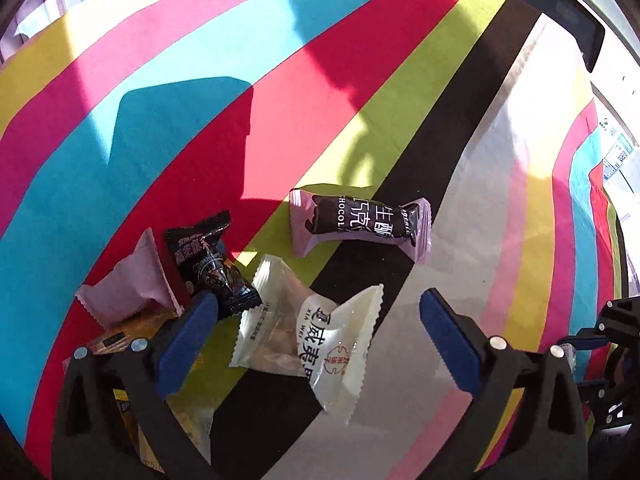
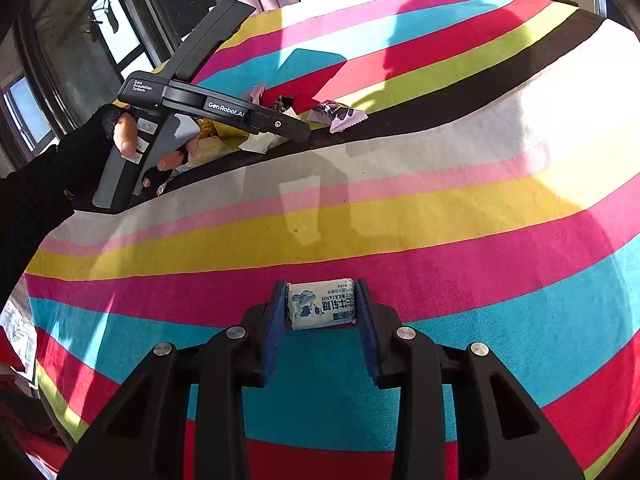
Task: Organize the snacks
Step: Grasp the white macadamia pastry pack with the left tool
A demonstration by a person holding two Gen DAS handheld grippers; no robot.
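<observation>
In the left wrist view my left gripper point(image 1: 316, 320) is open above a white translucent snack packet point(image 1: 308, 340) that lies between its blue pads. Beyond it lie a black-and-lilac chocolate packet point(image 1: 360, 222), a small black candy packet point(image 1: 212, 264) and a plain pink packet point(image 1: 128, 280). A yellow packet point(image 1: 120, 336) is partly hidden under the left finger. In the right wrist view my right gripper point(image 2: 320, 304) is shut on a white-and-blue milk candy point(image 2: 322, 304), held above the striped cloth. The left gripper's body point(image 2: 216, 108) shows there at upper left, over the snack pile point(image 2: 280, 112).
The table is covered by a cloth in bright stripes point(image 2: 440, 200). A dark screen point(image 1: 560, 12) stands past the far right edge. Windows and curtains point(image 2: 120, 20) are behind the table on the left. My right gripper's frame shows in the left wrist view point(image 1: 616, 328).
</observation>
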